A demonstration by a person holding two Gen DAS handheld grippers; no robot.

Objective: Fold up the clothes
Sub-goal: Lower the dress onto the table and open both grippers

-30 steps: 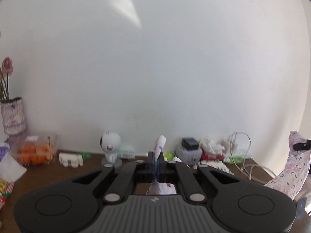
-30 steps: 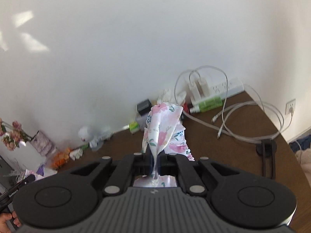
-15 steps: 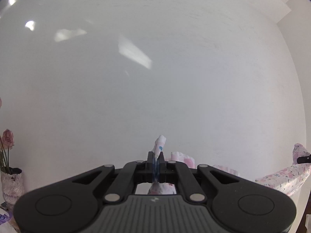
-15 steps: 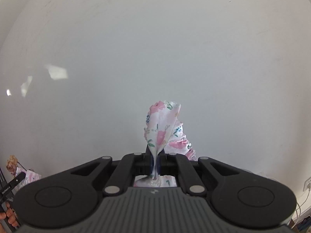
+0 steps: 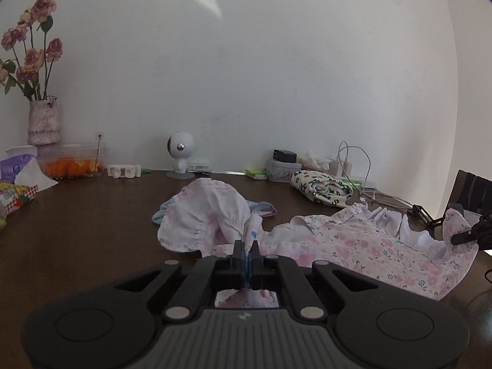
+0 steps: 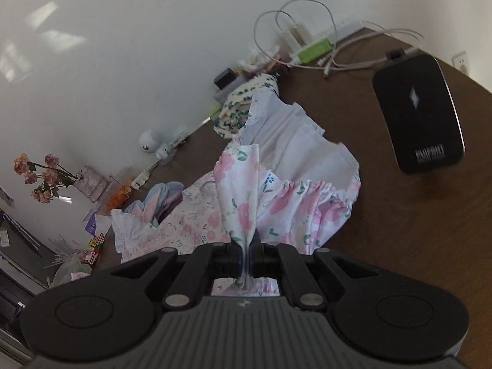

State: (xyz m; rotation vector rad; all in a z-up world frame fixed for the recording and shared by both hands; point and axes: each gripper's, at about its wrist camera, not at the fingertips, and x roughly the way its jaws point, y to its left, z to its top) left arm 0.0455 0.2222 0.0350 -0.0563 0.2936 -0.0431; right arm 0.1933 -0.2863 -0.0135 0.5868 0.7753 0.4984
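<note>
Both grippers pinched tight on the same pink floral garment point(image 5: 363, 246), jaws together w/ fabric squeezed between. Left gripper point(image 5: 246, 250) clamps a bunched white edge w/ a small blue print; cloth pokes up just past the fingertips and shows again below, in the gap behind the jaws. Right gripper point(image 6: 246, 246) grips a fold of larger pink-flower fabric that stands up in a tall tongue ahead of the tips. Garment lies spread across the dark brown table point(image 5: 77, 230), ruffled white trim along its far edge; in the left view it runs from the left gripper out to the right, where the other gripper's black tip shows at frame edge holding a corner up. Puffy white part heaps up just ahead of left gripper, w/ a pale blue and lilac cloth point(image 5: 261, 207) tucked behind it. Second garment, cream w/ dark green flowers point(image 5: 323, 189), bundled near the wall, apart from the pink one in the left view. Along the wall: vase of dried pink roses point(image 5: 43, 123), clear box of orange fruit point(image 5: 73, 163), small white round-headed camera point(image 5: 180, 153), charger cables point(image 5: 353, 160). Right view also shows a black flat device point(image 6: 418, 113) on the table, well clear of the garment.
</note>
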